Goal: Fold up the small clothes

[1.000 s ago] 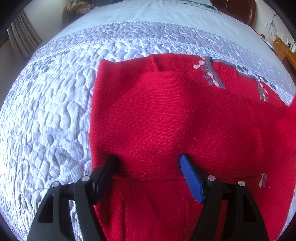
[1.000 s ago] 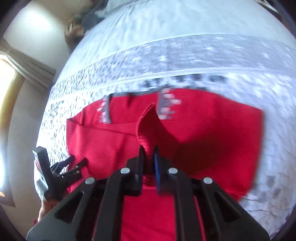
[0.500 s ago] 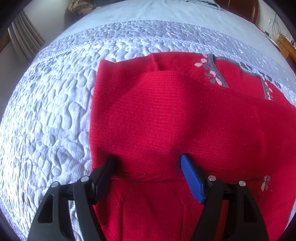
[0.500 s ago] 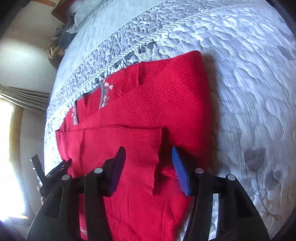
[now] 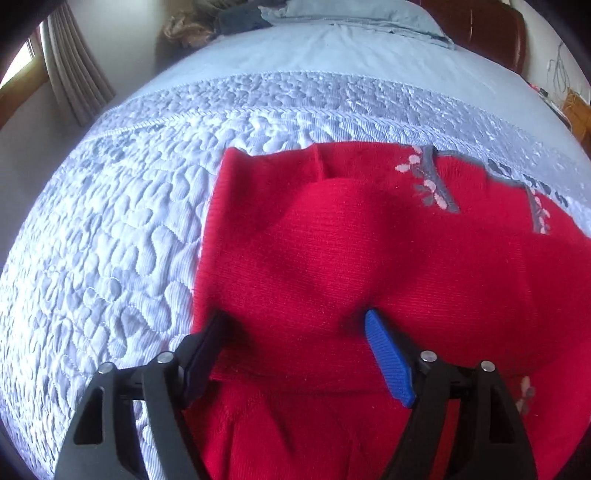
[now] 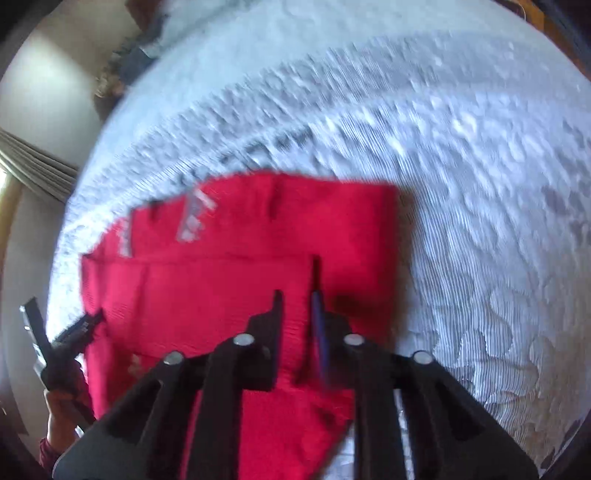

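A small red knit sweater [image 5: 351, 258] with grey and pink flower trim lies on the quilted bedspread [image 5: 110, 221], its sleeves folded across the body. My left gripper [image 5: 295, 336] is open, its fingers resting on the folded sleeve near the sweater's left edge. In the blurred right wrist view the sweater [image 6: 229, 258] lies in the middle. My right gripper [image 6: 297, 302] hovers over its right part with the jaws a narrow gap apart and nothing between them. The left gripper [image 6: 79, 326] shows at the sweater's left edge.
The pale blue-grey quilt [image 6: 480, 221] spreads around the sweater on all sides. Pillows and piled clothes [image 5: 236, 18] sit at the far end of the bed. A brown headboard [image 5: 480, 29] stands at the back right. Curtains [image 5: 74, 74] hang at the left.
My right gripper let go of the sleeve, opened wide, then narrowed its jaws and swung over the sweater. My left gripper has pulled back and up a little, still open.
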The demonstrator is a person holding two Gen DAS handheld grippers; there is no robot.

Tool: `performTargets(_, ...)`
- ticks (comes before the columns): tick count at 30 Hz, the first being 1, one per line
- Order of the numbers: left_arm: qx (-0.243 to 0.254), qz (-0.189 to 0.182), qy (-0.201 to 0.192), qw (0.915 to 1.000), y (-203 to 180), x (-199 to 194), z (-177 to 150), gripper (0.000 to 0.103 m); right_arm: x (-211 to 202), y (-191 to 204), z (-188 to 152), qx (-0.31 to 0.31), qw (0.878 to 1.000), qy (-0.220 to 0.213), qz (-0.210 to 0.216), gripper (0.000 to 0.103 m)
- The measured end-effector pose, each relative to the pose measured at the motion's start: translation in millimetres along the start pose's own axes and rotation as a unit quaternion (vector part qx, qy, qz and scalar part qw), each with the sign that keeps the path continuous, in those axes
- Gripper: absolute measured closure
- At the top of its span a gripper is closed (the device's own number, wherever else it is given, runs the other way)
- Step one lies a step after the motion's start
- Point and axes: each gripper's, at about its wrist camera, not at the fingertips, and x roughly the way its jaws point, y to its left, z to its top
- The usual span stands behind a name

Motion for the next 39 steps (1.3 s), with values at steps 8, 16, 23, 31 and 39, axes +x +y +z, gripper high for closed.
performTargets(8, 0.003, 0.002, -0.005, 1.0000, 3.5, 2.3, -5.2, 0.021, 1.4, -6.8, -24.2, 0.019, 0.997, 0.026, 0.065, 0.064)
performTargets(16, 0.009, 0.016, -0.001, 0.9998, 1.3, 3.6, -8.5, 0.017, -4.9, 0.6, -33.2, 0.015, 0.998, 0.039, 0.036, 0.099)
performTargets(23, 0.019, -0.005, 0.016, 0.9997, 8.7, -5.2, -9.6, 0.016, -17.2, -0.1, -45.8, 0.020, 1.000, 0.009, 0.023, 0.080)
performTargets(31, 0.081, -0.008, 0.041, 0.9959, 50.4, -72.2, -101.9, 0.014, -73.2, 18.5, -177.8, -0.015, 0.999, 0.017, 0.037, 0.079)
performTargets(39, 0.040, -0.037, 0.037, 0.9978, 102.1, -129.5, -211.4, 0.010, -91.6, 31.5, -302.7, -0.028, 0.999, 0.021, -0.013, 0.074)
